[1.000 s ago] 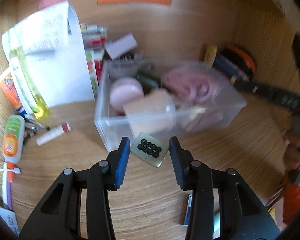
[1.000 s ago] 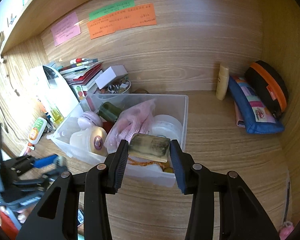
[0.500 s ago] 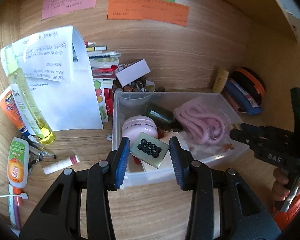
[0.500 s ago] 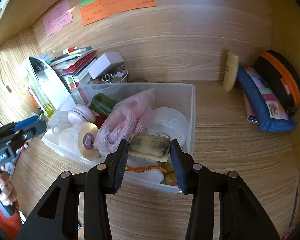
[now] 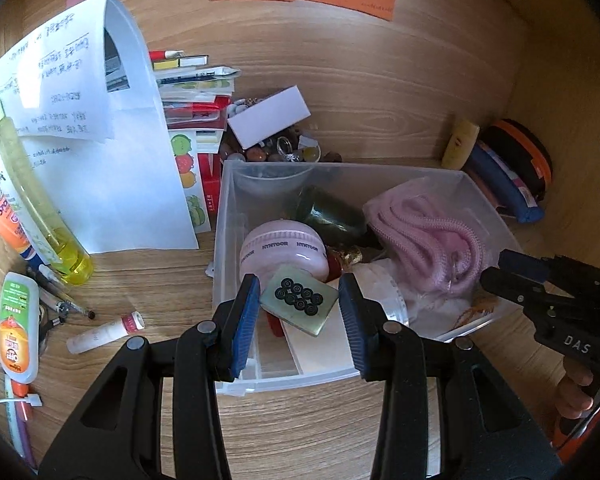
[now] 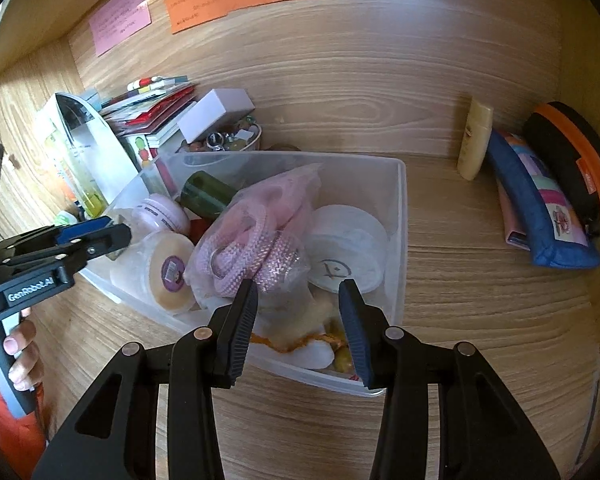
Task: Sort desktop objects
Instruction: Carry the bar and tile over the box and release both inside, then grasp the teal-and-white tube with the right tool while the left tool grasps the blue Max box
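Observation:
My left gripper [image 5: 298,309] is shut on a small green square tile with black dots [image 5: 300,300], held just above the near left corner of a clear plastic bin [image 5: 221,240]. The bin holds a pink round case [image 5: 284,248], a dark green bottle [image 5: 328,212], a bagged pink knit [image 5: 428,232], a tape roll [image 6: 172,276] and a white lid [image 6: 340,256]. My right gripper [image 6: 298,312] hangs over the bin's near right part [image 6: 400,240], jaws apart with nothing between them. It also shows at the right edge of the left wrist view.
Left of the bin lie a lip balm tube [image 5: 104,332], a glue bottle [image 5: 16,328], a yellow bottle [image 5: 40,208] and curled paper [image 5: 100,160]. Behind stand books [image 5: 192,92] and a bead bowl [image 5: 280,148]. A cream tube [image 6: 474,140] and pouches [image 6: 540,216] rest at the right wall.
The left gripper carried the green tile forward until it hung over the bin. The greenish block that sat between the right gripper's jaws is no longer there.

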`<state>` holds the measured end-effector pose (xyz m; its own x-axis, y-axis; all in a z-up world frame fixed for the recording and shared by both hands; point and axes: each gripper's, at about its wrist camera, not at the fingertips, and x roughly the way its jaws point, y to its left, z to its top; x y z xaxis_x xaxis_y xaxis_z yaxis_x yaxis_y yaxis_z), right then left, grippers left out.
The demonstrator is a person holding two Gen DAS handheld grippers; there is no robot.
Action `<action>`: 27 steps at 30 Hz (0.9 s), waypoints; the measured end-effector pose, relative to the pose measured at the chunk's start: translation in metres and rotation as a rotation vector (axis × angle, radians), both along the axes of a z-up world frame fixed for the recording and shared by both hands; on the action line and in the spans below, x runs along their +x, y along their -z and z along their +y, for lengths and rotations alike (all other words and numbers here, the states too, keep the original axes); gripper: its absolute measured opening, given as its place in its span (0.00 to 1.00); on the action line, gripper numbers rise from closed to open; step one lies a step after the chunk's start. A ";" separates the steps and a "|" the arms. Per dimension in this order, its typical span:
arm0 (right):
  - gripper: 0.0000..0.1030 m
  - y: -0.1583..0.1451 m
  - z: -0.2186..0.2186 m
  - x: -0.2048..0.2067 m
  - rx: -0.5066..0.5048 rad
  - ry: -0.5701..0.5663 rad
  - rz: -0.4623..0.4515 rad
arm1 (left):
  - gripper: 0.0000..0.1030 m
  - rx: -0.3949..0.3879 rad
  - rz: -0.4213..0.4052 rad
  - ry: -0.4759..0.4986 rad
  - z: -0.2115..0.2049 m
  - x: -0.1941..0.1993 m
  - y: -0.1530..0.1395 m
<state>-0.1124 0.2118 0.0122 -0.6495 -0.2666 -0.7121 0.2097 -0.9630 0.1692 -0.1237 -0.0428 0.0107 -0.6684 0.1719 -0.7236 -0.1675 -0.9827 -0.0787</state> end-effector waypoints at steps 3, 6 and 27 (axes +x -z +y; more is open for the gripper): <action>0.38 -0.001 -0.002 0.002 0.003 -0.001 0.001 | 0.39 -0.014 0.011 -0.001 0.002 0.003 -0.002; 0.38 -0.003 -0.003 0.004 -0.005 -0.005 -0.001 | 0.39 -0.026 0.022 0.001 0.004 0.005 -0.005; 0.71 -0.004 -0.030 0.088 0.048 -0.078 0.042 | 0.69 -0.028 0.107 0.011 0.000 0.080 -0.031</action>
